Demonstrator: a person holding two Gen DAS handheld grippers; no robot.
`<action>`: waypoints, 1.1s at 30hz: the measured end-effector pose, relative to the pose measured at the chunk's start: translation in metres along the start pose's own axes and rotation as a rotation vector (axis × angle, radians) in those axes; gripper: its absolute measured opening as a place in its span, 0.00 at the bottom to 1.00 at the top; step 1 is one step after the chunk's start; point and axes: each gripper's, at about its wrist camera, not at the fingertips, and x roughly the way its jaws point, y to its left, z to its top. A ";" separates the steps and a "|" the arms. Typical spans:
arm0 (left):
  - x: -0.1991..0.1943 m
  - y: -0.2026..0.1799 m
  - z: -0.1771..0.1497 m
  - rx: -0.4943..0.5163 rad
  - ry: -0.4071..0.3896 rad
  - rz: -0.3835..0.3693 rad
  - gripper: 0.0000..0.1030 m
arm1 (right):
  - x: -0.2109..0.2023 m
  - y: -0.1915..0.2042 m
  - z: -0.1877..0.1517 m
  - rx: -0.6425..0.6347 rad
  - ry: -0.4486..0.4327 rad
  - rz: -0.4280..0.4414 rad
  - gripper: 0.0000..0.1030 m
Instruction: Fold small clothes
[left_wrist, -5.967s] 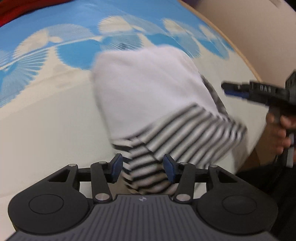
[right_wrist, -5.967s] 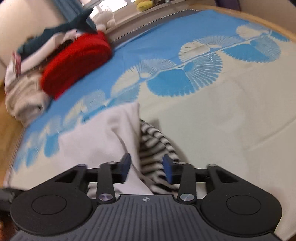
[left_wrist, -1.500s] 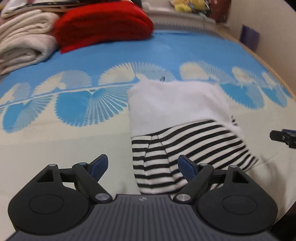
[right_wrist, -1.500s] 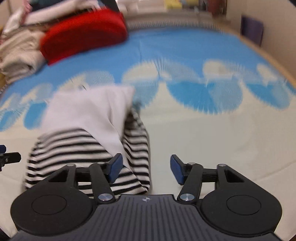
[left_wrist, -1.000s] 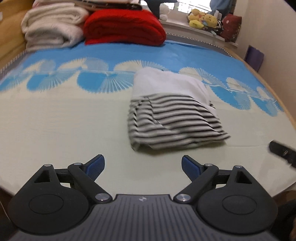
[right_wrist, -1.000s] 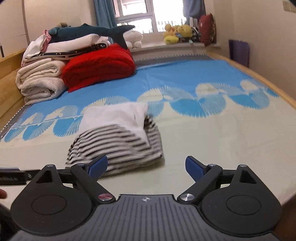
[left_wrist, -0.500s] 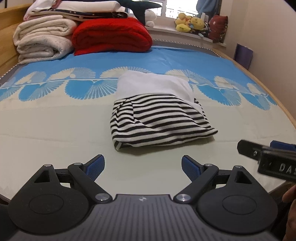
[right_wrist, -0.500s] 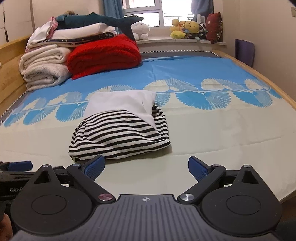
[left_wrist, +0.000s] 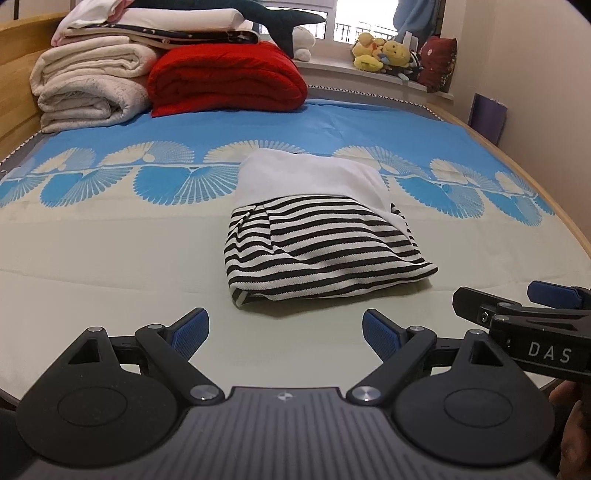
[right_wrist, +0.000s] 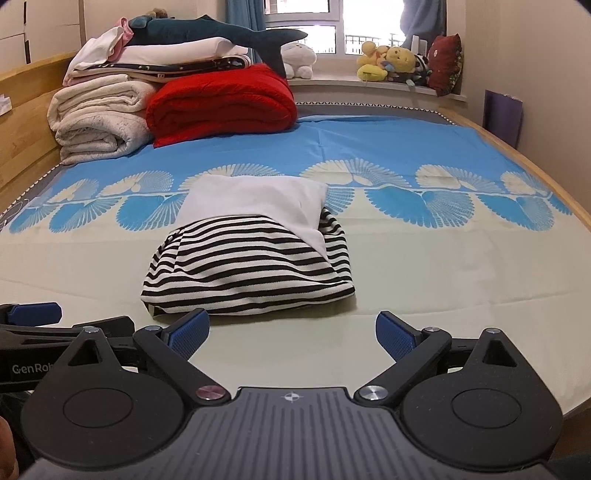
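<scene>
Your left tool (left_wrist: 282, 330) and right tool (right_wrist: 291, 336) both gape, clear of the folded striped garment (left_wrist: 317, 254) on the bed (left_wrist: 110, 251).

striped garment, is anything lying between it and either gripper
Nothing visible does. The folded black-and-white striped garment lies alone on the cream bedspread, with only bare sheet between it and the open left gripper and the open right gripper.

A home bedroom: a bed (right_wrist: 461, 258) with a wooden frame and a blue fan-patterned sheet, folded blankets (right_wrist: 99, 118) and a red quilt (right_wrist: 221, 103) stacked at its far left corner, and stuffed toys (right_wrist: 388, 61) lined along the windowsill (right_wrist: 332, 83) beyond its far edge.
</scene>
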 end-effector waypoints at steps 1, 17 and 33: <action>0.000 0.000 0.000 0.002 0.001 0.000 0.90 | 0.000 0.000 0.000 -0.002 0.000 0.000 0.94; 0.000 -0.002 -0.001 0.006 0.002 0.002 0.90 | 0.001 0.001 -0.001 -0.003 0.002 -0.007 0.94; 0.000 -0.002 -0.001 0.005 0.002 0.002 0.90 | 0.001 0.000 -0.001 -0.003 0.003 -0.005 0.94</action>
